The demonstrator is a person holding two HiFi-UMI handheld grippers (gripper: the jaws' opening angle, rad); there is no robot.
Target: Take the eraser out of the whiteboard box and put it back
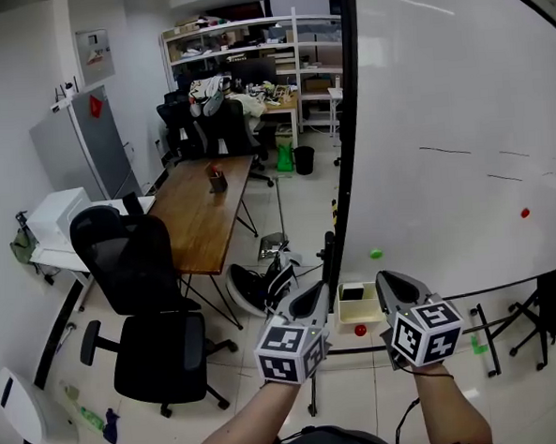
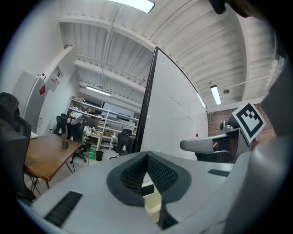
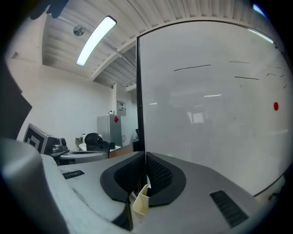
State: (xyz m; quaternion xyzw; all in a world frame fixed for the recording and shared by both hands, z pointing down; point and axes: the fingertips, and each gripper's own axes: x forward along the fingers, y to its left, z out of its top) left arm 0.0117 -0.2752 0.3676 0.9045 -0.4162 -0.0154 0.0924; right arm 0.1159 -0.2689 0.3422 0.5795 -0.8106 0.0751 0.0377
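Left hand-held gripper (image 2: 147,156): jaws together at the tips, nothing pinched. Only the cream whiteboard box (image 1: 359,305) shows through the gap below the pads. Right hand-held gripper (image 3: 145,157): closed the same way, also empty.

Both are held up facing the whiteboard (image 1: 440,113). In the head view the box hangs on the board's lower edge between them, at 3 o'clock of the left one and 9 o'clock of the right. The eraser (image 1: 354,293) lies inside as a dark block. A red magnet (image 1: 361,330) sits at 6 o'clock of the box.

Judgement: the eraser is home and neither tool is on it, so this is either the start or the finish. If it is the start, open one pair of jaws wide, enter from 12 o'clock and pinch the eraser across its narrow sides. Lift straight up so the box wall is not dragged.
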